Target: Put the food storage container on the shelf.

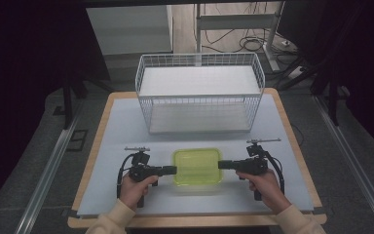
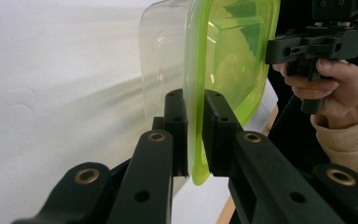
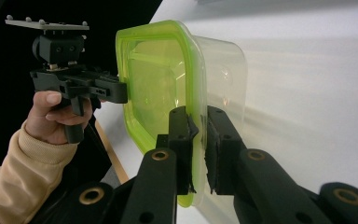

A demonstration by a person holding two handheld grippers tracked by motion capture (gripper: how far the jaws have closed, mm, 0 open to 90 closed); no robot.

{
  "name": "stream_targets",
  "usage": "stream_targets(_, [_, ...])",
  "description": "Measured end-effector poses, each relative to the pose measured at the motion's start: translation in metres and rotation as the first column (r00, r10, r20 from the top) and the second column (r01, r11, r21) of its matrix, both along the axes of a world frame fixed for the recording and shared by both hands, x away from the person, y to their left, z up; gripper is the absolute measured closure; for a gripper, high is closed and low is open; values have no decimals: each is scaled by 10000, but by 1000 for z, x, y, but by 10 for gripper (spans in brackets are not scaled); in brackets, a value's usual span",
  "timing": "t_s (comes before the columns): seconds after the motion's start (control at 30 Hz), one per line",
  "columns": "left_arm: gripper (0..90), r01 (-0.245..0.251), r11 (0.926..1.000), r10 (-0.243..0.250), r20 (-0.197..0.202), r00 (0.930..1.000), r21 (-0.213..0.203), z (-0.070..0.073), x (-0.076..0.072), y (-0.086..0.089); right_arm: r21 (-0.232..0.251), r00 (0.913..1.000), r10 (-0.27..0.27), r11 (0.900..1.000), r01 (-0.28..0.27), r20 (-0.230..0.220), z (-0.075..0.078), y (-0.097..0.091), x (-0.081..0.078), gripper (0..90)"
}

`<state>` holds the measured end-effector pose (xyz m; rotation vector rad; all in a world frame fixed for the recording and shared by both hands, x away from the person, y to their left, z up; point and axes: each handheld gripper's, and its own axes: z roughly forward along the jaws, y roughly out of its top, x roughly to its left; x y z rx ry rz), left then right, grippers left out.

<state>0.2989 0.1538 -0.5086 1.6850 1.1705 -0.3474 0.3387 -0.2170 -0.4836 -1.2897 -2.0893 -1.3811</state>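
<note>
Box (image 1: 197, 165), clear with a green lid, sits on the table (image 1: 117, 126) just before the wire basket (image 1: 199, 92). Left gripper (image 1: 171, 170) and right gripper (image 1: 223, 165) each pinch the lid rim at opposite ends. Grasp looks done; lifting it into the basket likely remains. Only the basket's near wall stands between.

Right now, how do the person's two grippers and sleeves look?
Both the left gripper and the right gripper are black, pistol-shaped tools with two jaws and brass-coloured rivets. Each carries a grey plate on top and trails a black cable. The sleeves are beige with ribbed cuffs.
</note>
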Motion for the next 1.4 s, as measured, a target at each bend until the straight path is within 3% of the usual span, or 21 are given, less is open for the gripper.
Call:
stream_targets(0.5, [814,-78,9999,73,416,9991,118,25,9,0,48,9993,-46,10000,44,382,22,0,8,819])
stream_targets(0.83, [813,-154,9997,141,716,9973,179,43,16,1,11,9968,-45,10000,45,799,45,3,14,819])
stream_targets(1.4, [813,-207,9995,181,990,9949,248,69,28,0,157,9955,-122,9998,107,941,66,2,26,819])
